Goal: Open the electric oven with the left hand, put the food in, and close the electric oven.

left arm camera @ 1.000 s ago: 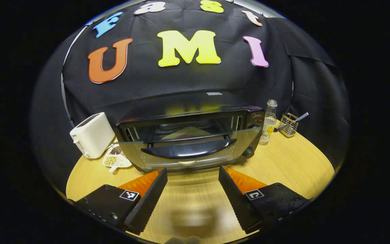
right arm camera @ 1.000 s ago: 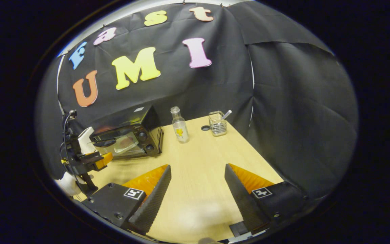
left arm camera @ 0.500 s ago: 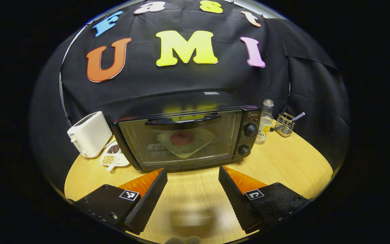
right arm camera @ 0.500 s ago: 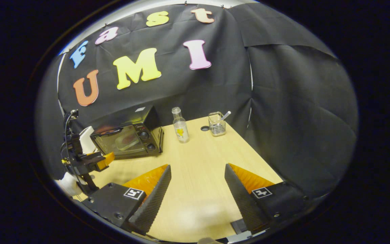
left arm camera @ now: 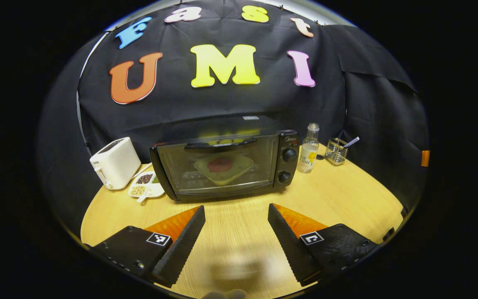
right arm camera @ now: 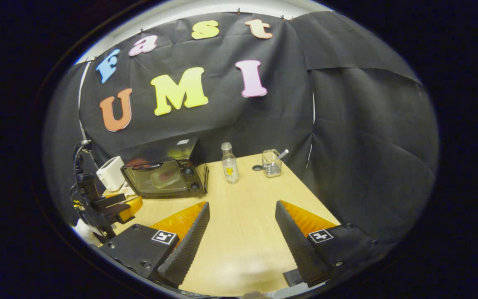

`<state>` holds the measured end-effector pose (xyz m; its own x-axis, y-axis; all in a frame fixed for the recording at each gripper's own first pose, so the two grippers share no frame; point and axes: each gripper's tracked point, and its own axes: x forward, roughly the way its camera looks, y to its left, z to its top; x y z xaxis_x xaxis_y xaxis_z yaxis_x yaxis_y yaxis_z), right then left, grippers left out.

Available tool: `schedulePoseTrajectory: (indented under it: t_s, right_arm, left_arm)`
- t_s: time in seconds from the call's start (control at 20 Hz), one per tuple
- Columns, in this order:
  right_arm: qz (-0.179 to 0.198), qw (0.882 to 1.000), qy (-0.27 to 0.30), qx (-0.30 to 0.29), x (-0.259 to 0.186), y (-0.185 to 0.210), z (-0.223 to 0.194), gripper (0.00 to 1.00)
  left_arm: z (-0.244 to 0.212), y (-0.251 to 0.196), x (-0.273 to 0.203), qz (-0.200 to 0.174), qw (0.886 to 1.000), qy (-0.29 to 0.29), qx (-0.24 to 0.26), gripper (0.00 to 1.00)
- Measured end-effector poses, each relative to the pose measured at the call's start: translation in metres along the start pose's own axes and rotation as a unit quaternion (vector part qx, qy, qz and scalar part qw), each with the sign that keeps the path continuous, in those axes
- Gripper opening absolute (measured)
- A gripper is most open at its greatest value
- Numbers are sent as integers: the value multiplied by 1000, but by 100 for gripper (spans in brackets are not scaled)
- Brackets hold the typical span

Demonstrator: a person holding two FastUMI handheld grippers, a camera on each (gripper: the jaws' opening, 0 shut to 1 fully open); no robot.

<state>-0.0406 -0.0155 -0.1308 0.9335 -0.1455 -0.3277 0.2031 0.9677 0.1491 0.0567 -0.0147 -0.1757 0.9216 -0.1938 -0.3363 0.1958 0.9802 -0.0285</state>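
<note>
Left gripper view: left gripper (left arm camera: 236, 216) is hanging over the table (left arm camera: 347, 195) with jaws spread, grasping nothing. The electric oven (left arm camera: 226, 164) is sitting near the back of the table, door shut, the food (left arm camera: 220, 165) lying on a plate (left arm camera: 241, 168) inside. The glass door is likely rigid and breakable; the top handle (left arm camera: 220, 144) looks like the place to grip. Toaster (left arm camera: 114, 162) and bottle (left arm camera: 308, 148) are flanking it; bare tabletop is lying in front.

Right gripper view: right gripper (right arm camera: 242, 216) is idling, jaws apart, empty, well apart from the oven. The far table edge is dropping off just beyond a wire holder (right arm camera: 271, 163).
</note>
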Motion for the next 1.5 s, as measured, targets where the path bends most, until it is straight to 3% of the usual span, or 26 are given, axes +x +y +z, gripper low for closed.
schedulePoseTrajectory:
  t_s: [0.05, 0.1, 0.45, 0.7, 0.85, 1.1, 1.15, 1.25, 1.5]
  right_arm:
    - [-4, 1000, -6, -8, -5, -5, 5, 96]
    - [1, 1000, -18, -9, -12, -6, 12, 100]
    - [41, 995, -94, -18, -87, -39, 54, 96]
    - [59, 987, -144, -29, -152, -78, 66, 96]
    - [77, 981, -174, -43, -176, -82, 70, 96]
    - [115, 977, -171, -59, -192, -62, 56, 96]
    - [119, 976, -174, -62, -195, -59, 56, 96]
    - [128, 974, -176, -63, -199, -53, 56, 96]
    - [139, 974, -166, -68, -199, -43, 56, 96]
  left_arm:
    - [11, 1, -15, 6, 1000, -12, -1, 98]
    - [22, -2, -30, 10, 1000, -25, -6, 98]
    - [104, -22, -178, 52, 988, -144, -31, 97]
    - [98, -46, -276, 91, 980, -177, -11, 97]
    - [98, -56, -318, 113, 975, -193, -16, 96]
    - [97, -62, -354, 128, 971, -202, -13, 100]
    - [97, -61, -359, 131, 971, -202, -14, 96]
    - [98, -57, -365, 136, 969, -204, -15, 100]
    - [103, -58, -366, 137, 970, -202, -16, 96]
